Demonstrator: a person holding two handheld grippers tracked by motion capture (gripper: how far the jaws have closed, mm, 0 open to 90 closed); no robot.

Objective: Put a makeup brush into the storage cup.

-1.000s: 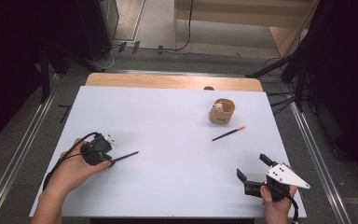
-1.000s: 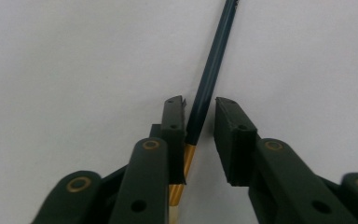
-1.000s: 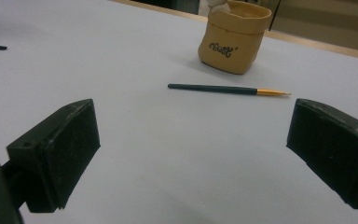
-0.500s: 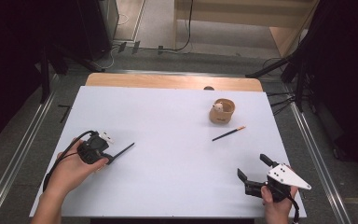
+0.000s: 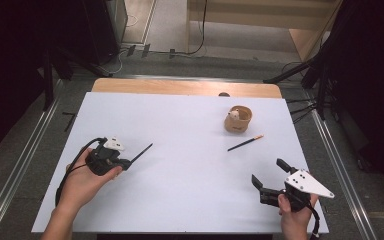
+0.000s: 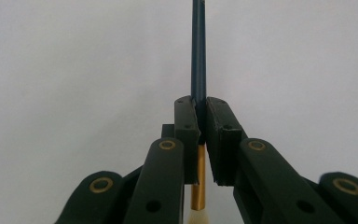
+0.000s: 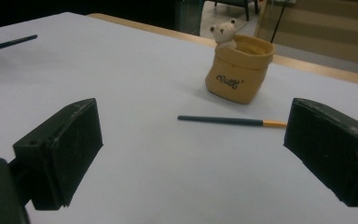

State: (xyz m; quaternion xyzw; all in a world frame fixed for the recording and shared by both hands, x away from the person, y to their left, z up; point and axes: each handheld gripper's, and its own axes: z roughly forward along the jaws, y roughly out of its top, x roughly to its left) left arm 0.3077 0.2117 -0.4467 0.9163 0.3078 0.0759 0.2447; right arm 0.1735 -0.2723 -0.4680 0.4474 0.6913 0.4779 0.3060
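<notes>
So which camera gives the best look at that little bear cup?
The right gripper view: the bear cup stands close and sharp, with the bear's head and the lettering plain. In the high view it is small and far off.

The high view looks down from above the counter; each tool view looks close along its jaws; the right tool view shares the bear pot.

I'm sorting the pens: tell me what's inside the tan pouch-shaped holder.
A small white bear figure sticks up at the rim of the tan holder. No pen stands in it. Its walls cover the bottom, so anything lying low can't be seen.
</notes>
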